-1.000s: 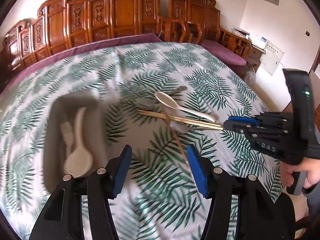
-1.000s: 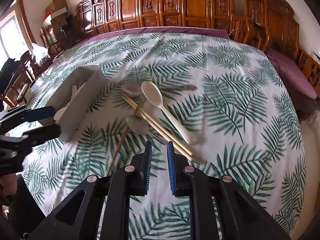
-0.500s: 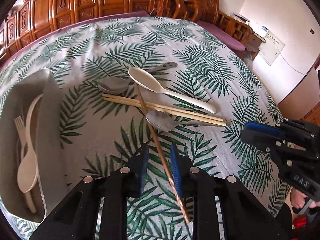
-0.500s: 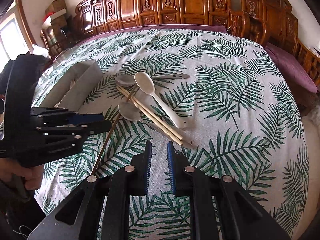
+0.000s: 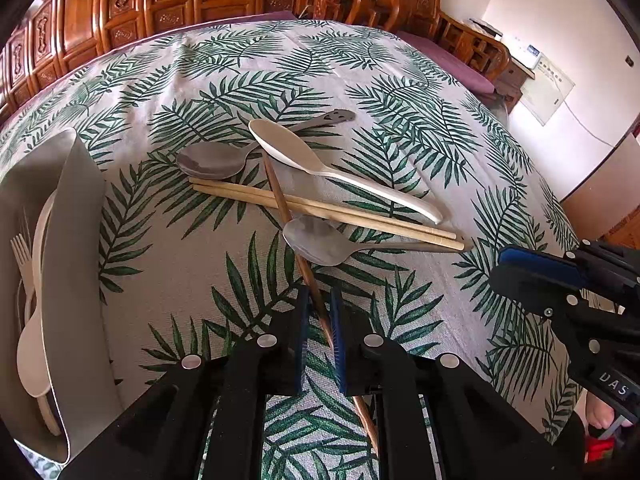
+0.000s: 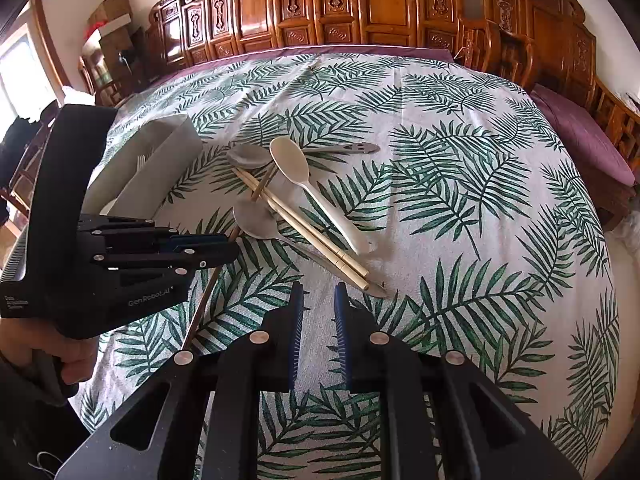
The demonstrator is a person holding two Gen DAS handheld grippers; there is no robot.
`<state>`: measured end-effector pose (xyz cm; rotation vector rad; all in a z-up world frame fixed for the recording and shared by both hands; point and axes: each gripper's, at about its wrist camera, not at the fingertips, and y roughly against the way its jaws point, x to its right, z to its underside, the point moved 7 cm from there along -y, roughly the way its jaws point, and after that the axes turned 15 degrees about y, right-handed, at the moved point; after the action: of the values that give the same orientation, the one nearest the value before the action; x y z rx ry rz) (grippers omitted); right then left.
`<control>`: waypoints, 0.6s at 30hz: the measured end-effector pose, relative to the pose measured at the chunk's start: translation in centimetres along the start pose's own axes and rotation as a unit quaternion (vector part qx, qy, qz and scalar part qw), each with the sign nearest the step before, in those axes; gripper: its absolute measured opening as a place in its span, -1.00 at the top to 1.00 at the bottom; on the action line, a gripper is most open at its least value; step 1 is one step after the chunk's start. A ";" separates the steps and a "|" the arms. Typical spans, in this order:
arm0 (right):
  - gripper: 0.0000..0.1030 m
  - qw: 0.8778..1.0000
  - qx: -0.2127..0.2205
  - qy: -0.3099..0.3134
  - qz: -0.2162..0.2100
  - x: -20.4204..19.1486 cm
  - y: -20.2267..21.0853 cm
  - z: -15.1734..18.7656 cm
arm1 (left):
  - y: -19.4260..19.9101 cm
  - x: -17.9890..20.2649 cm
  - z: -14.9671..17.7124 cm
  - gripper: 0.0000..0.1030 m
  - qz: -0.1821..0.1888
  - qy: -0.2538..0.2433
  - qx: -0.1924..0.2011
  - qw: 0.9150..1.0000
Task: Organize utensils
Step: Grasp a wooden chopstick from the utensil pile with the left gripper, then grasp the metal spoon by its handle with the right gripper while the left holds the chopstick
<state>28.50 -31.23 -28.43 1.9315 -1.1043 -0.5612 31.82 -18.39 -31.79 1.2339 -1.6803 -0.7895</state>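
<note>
A pile of utensils lies mid-table: a cream plastic spoon, two metal spoons, a pair of light chopsticks and one dark brown chopstick. My left gripper is shut on the dark brown chopstick near its lower end; it shows from the side in the right wrist view. My right gripper is nearly closed and empty, just short of the chopstick tips. A grey tray at the left holds a cream spoon and a fork.
The round table wears a palm-leaf cloth. Carved wooden chairs ring the far side. The table edge falls away at the right.
My left gripper moved from the tray over to the pile, lowered and closed on the dark brown chopstick. The right gripper drew back slightly and stayed nearly closed.
</note>
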 end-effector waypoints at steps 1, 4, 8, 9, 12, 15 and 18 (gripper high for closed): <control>0.65 1.000 -0.001 0.002 0.000 0.0 -0.1 -0.1 | 0.0 -0.1 0.0 0.83 -0.001 0.001 -0.001 1.000; 0.65 1.000 -0.006 0.009 -0.001 -0.2 -0.7 -0.3 | 0.3 -0.6 0.2 0.92 -0.006 0.006 -0.003 1.000; 0.65 1.000 -0.011 0.017 -0.007 -0.5 -1.7 -0.8 | 1.7 -1.7 0.8 0.92 0.002 0.015 0.004 1.000; 0.65 1.000 -0.012 0.019 -0.009 -0.7 -2.0 -1.1 | 2.2 -2.1 0.9 0.92 0.002 0.016 0.007 1.000; 0.65 0.999 -0.016 0.023 -0.015 -1.1 -2.8 -1.5 | 3.3 -2.9 0.8 0.92 0.003 0.024 0.016 1.000; 0.66 0.999 -0.020 0.038 -0.018 -1.8 -3.6 -2.2 | 4.6 -3.5 0.5 0.92 0.006 0.029 0.029 0.999; 0.66 0.998 -0.027 0.052 -0.017 -2.0 -4.4 -3.1 | 5.8 -4.0 0.3 0.92 0.014 0.034 0.039 0.999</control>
<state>31.80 -26.99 -30.31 1.9134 -0.9827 -0.4993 29.67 -12.84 -27.98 1.2727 -1.6834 -0.6630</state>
